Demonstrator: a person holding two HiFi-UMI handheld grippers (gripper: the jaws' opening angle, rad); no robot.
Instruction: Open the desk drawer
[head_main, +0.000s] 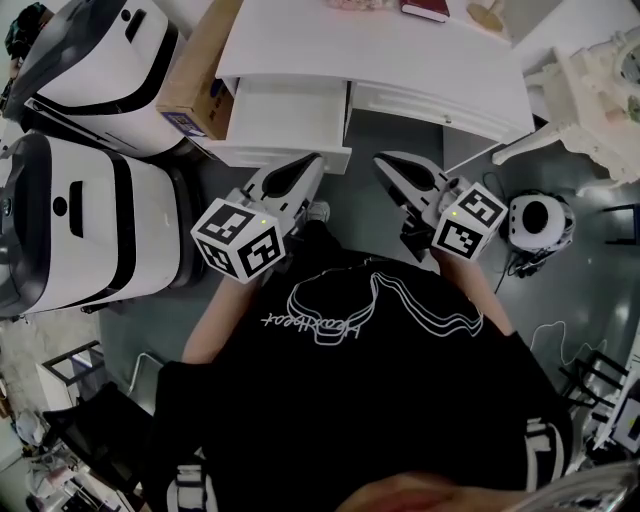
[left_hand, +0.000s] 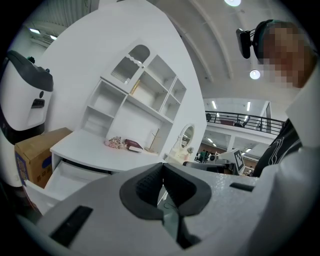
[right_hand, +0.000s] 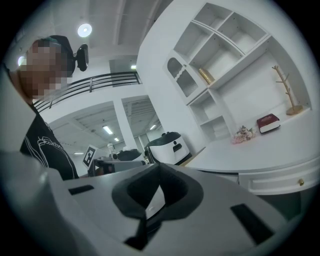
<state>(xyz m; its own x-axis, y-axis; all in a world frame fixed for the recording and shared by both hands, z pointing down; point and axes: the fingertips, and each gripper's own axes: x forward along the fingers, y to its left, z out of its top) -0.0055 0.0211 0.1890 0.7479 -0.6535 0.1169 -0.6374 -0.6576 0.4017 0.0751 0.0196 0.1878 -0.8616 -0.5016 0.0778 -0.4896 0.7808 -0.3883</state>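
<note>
The white desk has its left drawer pulled out, and the inside looks bare. The right drawer is closed. My left gripper hovers just in front of the open drawer's front edge, apart from it, with its jaws shut on nothing. My right gripper is level with it below the closed drawer, shut and holding nothing. In the left gripper view the left gripper has its pads together, and the open drawer lies to the left. The right gripper view shows the right gripper closed.
Two large white-and-black machines and a cardboard box stand left of the desk. A red book lies on the desktop. An ornate white stand and a round white device are at the right. Shelves rise behind the desk.
</note>
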